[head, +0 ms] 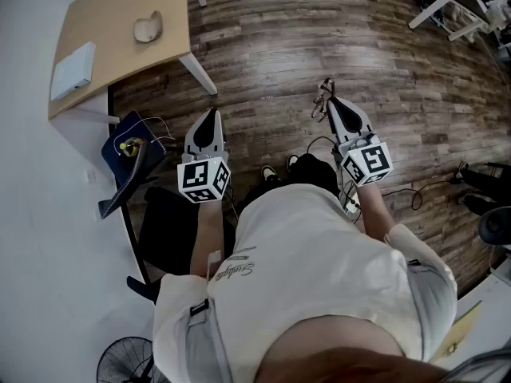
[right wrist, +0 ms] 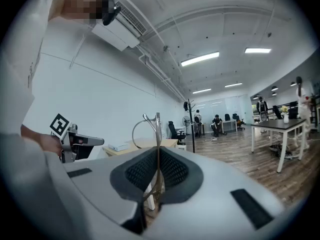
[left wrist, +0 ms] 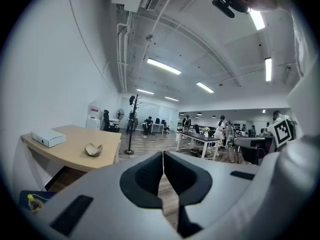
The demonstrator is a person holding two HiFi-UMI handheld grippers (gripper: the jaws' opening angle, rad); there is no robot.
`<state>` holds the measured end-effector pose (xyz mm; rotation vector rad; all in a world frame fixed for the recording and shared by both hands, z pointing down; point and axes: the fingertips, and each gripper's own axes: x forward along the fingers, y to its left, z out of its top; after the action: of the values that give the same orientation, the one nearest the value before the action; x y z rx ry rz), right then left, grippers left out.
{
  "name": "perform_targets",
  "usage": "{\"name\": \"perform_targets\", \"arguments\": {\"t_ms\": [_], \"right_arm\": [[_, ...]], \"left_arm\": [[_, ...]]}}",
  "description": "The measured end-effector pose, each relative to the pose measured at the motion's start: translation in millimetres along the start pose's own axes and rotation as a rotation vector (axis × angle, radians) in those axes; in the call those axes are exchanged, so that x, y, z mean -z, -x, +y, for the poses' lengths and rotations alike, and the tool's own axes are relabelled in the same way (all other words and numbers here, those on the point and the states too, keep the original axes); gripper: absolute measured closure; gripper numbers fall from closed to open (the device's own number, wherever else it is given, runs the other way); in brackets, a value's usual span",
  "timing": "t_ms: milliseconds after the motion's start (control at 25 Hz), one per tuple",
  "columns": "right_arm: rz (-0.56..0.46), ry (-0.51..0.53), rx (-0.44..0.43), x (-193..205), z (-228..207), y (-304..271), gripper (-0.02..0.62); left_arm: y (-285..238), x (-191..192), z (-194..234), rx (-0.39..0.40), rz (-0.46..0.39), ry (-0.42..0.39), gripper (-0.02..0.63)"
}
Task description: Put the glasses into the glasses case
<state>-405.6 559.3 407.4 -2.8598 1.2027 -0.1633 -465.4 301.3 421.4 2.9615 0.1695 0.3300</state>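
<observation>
The glasses (head: 322, 100), a thin wire frame, are held in my right gripper (head: 328, 94), which is shut on them over the wooden floor. In the right gripper view the glasses (right wrist: 145, 125) stick up from between the closed pads. A beige glasses case (head: 148, 27) lies open on the light wooden table (head: 120, 6) at the far left; the case (left wrist: 93, 149) also shows in the left gripper view. My left gripper (head: 211, 112) is shut and empty, a little short of the table's corner, and its jaws (left wrist: 163, 156) meet with nothing between them.
A white box (head: 73, 70) lies on the table's near end. A blue bag (head: 132, 138), a black chair (head: 164, 226) and a fan (head: 128, 361) stand at my left. Cables (head: 399, 198) run over the floor. A coat stand (left wrist: 131, 126) and office desks (left wrist: 200, 139) stand farther off.
</observation>
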Motion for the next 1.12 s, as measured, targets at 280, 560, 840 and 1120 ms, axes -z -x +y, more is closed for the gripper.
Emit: {"name": "perform_targets", "arguments": {"t_ms": [280,560,840,1120], "right_arm": [[-0.009,0.0,-0.002,-4,-2,-8,0.588],[0.026,0.012,0.003,1,-6,-21,0.588],[0.077,0.019,-0.044,19,-11,-64,0.588],[0.066,-0.018,-0.1,19,-36,-141,0.588]], "left_arm": [[-6,7,-1,0.006,0.001,0.014,0.589],[-14,10,8,0.0,0.011,0.031,0.589],[-36,17,31,-0.038,0.056,0.046,0.589],[-87,4,55,-0.064,0.083,0.034,0.59]]}}
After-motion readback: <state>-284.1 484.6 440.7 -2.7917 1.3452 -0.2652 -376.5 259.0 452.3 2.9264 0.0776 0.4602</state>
